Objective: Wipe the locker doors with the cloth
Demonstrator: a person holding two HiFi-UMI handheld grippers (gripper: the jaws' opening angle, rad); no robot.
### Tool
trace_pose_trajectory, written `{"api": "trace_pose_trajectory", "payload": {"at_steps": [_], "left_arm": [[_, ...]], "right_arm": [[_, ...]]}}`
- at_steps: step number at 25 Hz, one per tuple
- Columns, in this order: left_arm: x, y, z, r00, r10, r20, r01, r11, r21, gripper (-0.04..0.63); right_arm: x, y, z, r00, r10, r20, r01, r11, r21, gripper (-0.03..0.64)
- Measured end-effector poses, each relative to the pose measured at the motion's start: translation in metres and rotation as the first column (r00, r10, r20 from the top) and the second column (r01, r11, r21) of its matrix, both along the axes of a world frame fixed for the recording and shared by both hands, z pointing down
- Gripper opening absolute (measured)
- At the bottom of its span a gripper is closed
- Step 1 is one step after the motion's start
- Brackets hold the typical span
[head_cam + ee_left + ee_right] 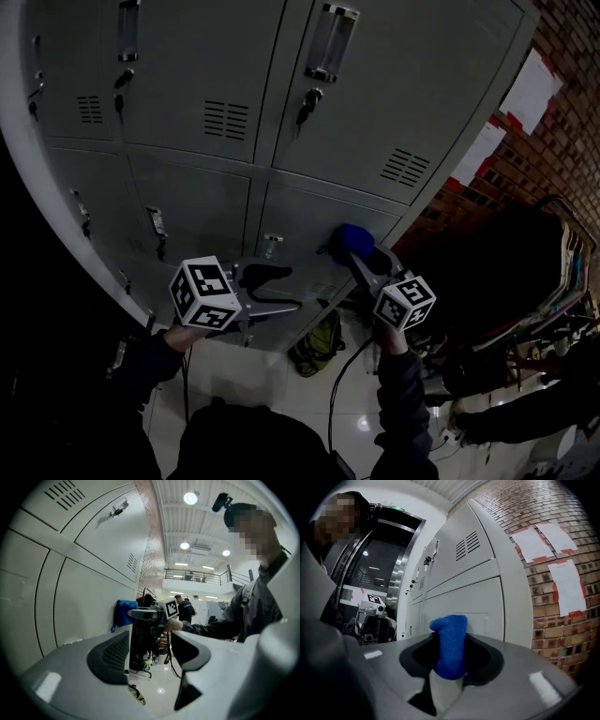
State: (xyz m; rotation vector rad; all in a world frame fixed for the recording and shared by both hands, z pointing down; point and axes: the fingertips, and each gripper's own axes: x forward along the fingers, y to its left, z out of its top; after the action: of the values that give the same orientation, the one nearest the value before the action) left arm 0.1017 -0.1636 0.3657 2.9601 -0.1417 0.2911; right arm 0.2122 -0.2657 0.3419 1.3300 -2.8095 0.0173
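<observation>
Grey metal locker doors (pixel 319 220) fill the upper half of the head view. My right gripper (pixel 361 253) is shut on a blue cloth (pixel 354 240) and holds it against the lower right locker door. In the right gripper view the cloth (pixel 450 644) stands bunched between the two jaws, with the door (pixel 473 602) just beyond it. My left gripper (pixel 286 289) is open and holds nothing, hovering beside the lower middle door. The left gripper view shows the blue cloth (pixel 125 613) and the right gripper (pixel 140 613) across from it.
A brick wall (pixel 553 122) with paper sheets (pixel 530 89) stands to the right of the lockers. A green bag (pixel 319 345) lies on the glossy white floor (pixel 281 394) at the locker base. Dark clutter and a rack (pixel 525 281) sit at the right. A distant person (pixel 185 609) stands in the hall.
</observation>
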Motion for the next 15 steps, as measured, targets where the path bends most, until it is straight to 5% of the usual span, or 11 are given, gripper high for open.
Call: {"api": "trace_pose_trajectory", "payload": {"at_steps": [15], "left_arm": [[0.042, 0.007, 0.004, 1.000, 0.008, 0.010, -0.008, 1.000, 0.001, 0.262]], "right_arm": [[0.053, 0.007, 0.005, 1.000, 0.015, 0.003, -0.015, 1.000, -0.003, 0.137]]}}
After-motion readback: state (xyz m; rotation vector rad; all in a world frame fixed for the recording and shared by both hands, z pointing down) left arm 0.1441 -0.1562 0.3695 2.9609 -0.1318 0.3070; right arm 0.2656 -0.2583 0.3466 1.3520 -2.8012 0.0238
